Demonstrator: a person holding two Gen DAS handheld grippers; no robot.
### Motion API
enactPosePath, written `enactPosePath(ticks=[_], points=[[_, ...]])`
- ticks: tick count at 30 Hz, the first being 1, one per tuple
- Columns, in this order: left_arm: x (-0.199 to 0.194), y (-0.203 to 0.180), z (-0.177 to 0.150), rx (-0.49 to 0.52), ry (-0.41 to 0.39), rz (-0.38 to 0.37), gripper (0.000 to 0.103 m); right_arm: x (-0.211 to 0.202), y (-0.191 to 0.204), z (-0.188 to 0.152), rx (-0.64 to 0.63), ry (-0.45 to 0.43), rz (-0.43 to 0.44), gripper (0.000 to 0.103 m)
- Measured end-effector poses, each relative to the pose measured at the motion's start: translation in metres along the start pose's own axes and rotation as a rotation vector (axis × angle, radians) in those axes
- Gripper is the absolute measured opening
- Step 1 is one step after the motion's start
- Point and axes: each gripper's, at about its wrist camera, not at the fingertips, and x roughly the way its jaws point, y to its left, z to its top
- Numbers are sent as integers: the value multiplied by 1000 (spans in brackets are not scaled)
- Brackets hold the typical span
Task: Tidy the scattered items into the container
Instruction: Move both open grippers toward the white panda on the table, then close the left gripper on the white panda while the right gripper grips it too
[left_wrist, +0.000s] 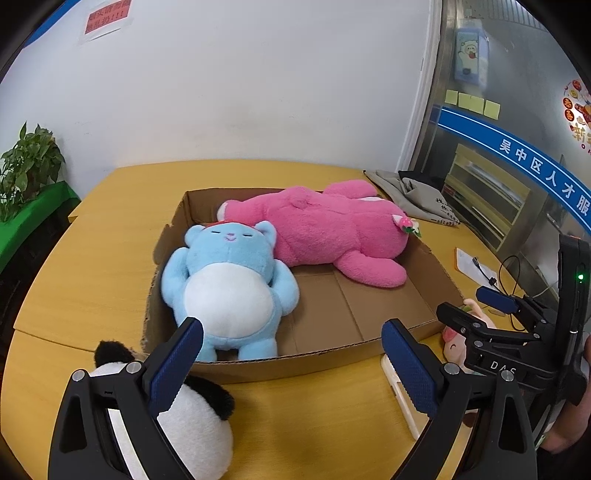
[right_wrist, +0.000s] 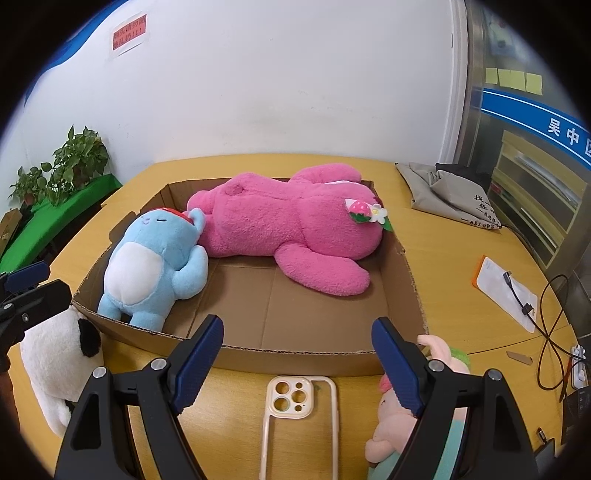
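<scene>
A shallow cardboard box (left_wrist: 280, 363) (right_wrist: 295, 354) lies on the yellow table. In it lie a blue bear plush (left_wrist: 229, 280) (right_wrist: 151, 266) and a big pink bear plush (left_wrist: 325, 229) (right_wrist: 284, 229). A panda plush (left_wrist: 199, 432) (right_wrist: 48, 362) lies on the table outside the box's near left corner, partly behind my left gripper's left finger. My left gripper (left_wrist: 291, 363) is open and empty. A small pink pig plush (left_wrist: 456, 339) (right_wrist: 391, 424) lies outside the near right corner. My right gripper (right_wrist: 297, 363) is open and empty, above a beige phone case (right_wrist: 299, 417) (left_wrist: 402, 398).
A grey cloth bag (right_wrist: 443, 195) (left_wrist: 413, 192) lies at the back right. A white card with a cable (right_wrist: 506, 291) lies at the right, with black cords (right_wrist: 554, 332) beside it. Potted plants (right_wrist: 74, 162) stand on a green ledge at left.
</scene>
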Motion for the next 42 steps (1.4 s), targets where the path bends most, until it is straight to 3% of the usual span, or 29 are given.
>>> enactPosePath(ticks=[6, 13, 16, 21, 23, 25, 26, 28, 30, 31, 32, 35, 39, 42], points=[[-30, 54, -10, -28, -26, 20, 99, 2, 25, -13, -39, 26, 110, 83], [-59, 137, -49, -96, 5, 95, 103, 19, 77, -36, -61, 158, 335, 83], [-54, 169, -64, -116, 39, 46, 103, 26, 107, -45, -34, 207, 483, 83], [-17, 204, -80, -186, 112, -184, 103, 30, 157, -61, 8, 228, 752, 83], [4, 202, -86, -169, 167, -241, 103, 34, 171, -65, 24, 224, 778, 85], [18, 199, -91, -168, 193, -348, 103, 44, 182, -68, 33, 229, 777, 86], [22, 199, -93, -177, 205, -384, 102, 48, 186, -69, 41, 231, 768, 96], [25, 198, -94, -173, 213, -427, 93, 55, 187, -72, 71, 232, 789, 102], [19, 192, -95, -147, 207, -430, 85, 58, 186, -73, 64, 223, 809, 94], [16, 188, -95, -138, 205, -429, 80, 57, 185, -73, 56, 215, 817, 86], [12, 184, -96, -132, 203, -427, 79, 57, 182, -74, 55, 212, 827, 78], [-4, 165, -94, -118, 181, -411, 72, 54, 171, -77, 74, 206, 866, 66], [-31, 129, -82, -109, 118, -381, 70, 41, 146, -75, 99, 158, 883, 62], [-49, 102, -55, -85, 42, -380, 70, 18, 124, -57, 79, 83, 881, 62]])
